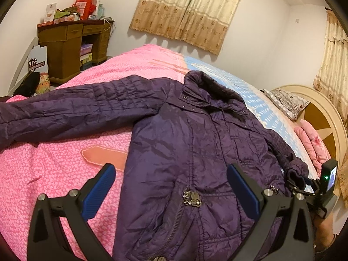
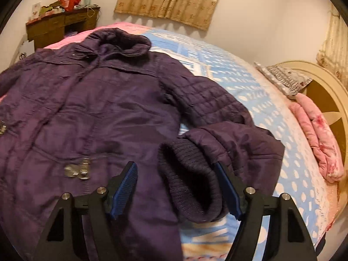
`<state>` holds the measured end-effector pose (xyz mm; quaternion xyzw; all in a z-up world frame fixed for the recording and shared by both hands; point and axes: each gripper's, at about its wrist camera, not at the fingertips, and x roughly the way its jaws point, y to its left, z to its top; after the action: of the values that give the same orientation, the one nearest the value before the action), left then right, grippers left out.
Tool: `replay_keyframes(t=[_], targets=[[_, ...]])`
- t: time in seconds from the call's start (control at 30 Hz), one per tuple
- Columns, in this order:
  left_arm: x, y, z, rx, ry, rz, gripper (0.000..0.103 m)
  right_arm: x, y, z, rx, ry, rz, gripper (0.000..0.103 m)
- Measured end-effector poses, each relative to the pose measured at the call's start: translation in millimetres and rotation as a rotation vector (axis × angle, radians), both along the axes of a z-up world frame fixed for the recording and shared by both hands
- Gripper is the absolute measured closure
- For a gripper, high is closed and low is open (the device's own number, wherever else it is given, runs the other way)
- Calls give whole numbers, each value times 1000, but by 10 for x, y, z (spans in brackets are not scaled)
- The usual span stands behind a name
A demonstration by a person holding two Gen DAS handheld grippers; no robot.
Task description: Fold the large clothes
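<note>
Jacket (image 1: 184, 134) hem is cut off below; left tongs (image 1: 171, 187) and right tongs (image 2: 177, 187) gape, gripping nothing.

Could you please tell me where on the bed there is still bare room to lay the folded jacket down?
The pink quilt is bare left of the jacket, below its outstretched sleeve. The blue sheet is bare between the bent right sleeve and the pillow. It is crowded by the headboard, where the pillow and a folded pink blanket lie.
</note>
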<state>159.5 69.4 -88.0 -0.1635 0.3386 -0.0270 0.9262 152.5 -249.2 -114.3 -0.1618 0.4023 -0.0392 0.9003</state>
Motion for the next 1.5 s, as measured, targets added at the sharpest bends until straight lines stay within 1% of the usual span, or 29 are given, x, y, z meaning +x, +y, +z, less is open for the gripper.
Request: replay_keyframes(t=[0.03, 0.1, 0.17, 0.2, 0.23, 0.27, 0.37, 0.4, 0.5, 0.6, 0.63, 0.67, 0.7, 0.73, 0.8, 0.83, 0.9, 0.97, 1.0, 1.03, 1.07, 1.13, 1.2, 1.23, 1.27, 1.3, 1.37, 1.43, 1.5], targets=[[1, -14, -5, -1, 3, -4, 0, 3, -20, -8, -10, -6, -5, 30], [-5, -46, -17, -2, 10, -15, 0, 27, -83, 5, -34, -19, -19, 40], [-17, -69, -17, -2, 11, -24, 0, 42, -172, 49, -33, -29, -33, 64], [-27, -75, -16, -1, 10, -26, 0, 46, -218, 70, -23, -29, -42, 70], [-34, -78, -17, -2, 9, -27, 0, 43, -283, 106, -14, -29, -50, 80], [-37, -75, -13, -3, 7, -28, 0, 33, -344, 165, -4, -38, -56, 83], [-47, -60, -6, -8, 3, -21, 0, -45, -506, 457, 66, -103, -77, 87], [-48, -49, -9, -12, 2, -19, 0, -92, -564, 619, 100, -143, -81, 87], [-52, -13, -23, -36, 6, -14, 0, -262, -736, 1310, 187, -312, -97, 88], [-54, -19, -24, -61, 14, -22, 0, -276, -789, 1887, 227, -418, -86, 89], [-63, -30, -15, -61, 12, -25, 0, -253, -759, 2093, 245, -449, -66, 91], [-77, -42, 0, -55, 6, -25, 0, -230, -686, 2282, 246, -479, -46, 97], [-94, -53, 18, -46, -1, -26, 0, -223, -574, 2470, 246, -515, -15, 99], [-109, -57, 34, -41, -7, -25, 0, -219, -483, 2588, 250, -531, 13, 99], [-117, -32, 52, -44, -12, -16, 0, -232, -191, 2818, 281, -557, 111, 99], [-118, -19, 53, -48, -11, -12, 0, -217, 46, 2895, 286, -553, 171, 99], [-107, 10, 58, -53, -6, -6, 0, -188, 482, 2895, 298, -526, 279, 99], [-117, 35, 70, -40, -11, 3, 0, -170, 834, 2789, 311, -493, 365, 99], [-123, 53, 72, -33, -13, 9, 0, -141, 959, 2697, 353, -463, 399, 99], [-124, 76, 71, -31, -13, 16, 0, -79, 1084, 2558, 423, -395, 440, 98], [-117, 100, 65, -35, -9, 20, 0, 8, 1259, 2344, 459, -306, 473, 98], [-110, 147, 61, -36, -6, 36, 0, 81, 1558, 1933, 458, -223, 517, 97], [-105, 182, 58, -28, -3, 50, 0, 145, 1785, 1528, 470, -110, 581, 86], [-104, 196, 53, -19, 1, 55, 0, 142, 1826, 1351, 487, -75, 585, 69], [-105, 208, 53, -10, 3, 59, 0, 121, 1823, 1250, 509, -70, 588, 57], [-108, 218, 54, -4, 2, 57, 0, 78, 1773, 1170, 540, -70, 601, 55], [-74, 225, 50, -5, 11, 42, 0, -13, 1622, 1066, 567, -82, 606, 49], [19, 232, 12, -58, 47, 7, 0, -88, 1389, 996, 530, -105, 572, 41], [144, 179, -11, -122, 82, -46, 0, -139, 1144, 883, 503, -115, 529, 40]])
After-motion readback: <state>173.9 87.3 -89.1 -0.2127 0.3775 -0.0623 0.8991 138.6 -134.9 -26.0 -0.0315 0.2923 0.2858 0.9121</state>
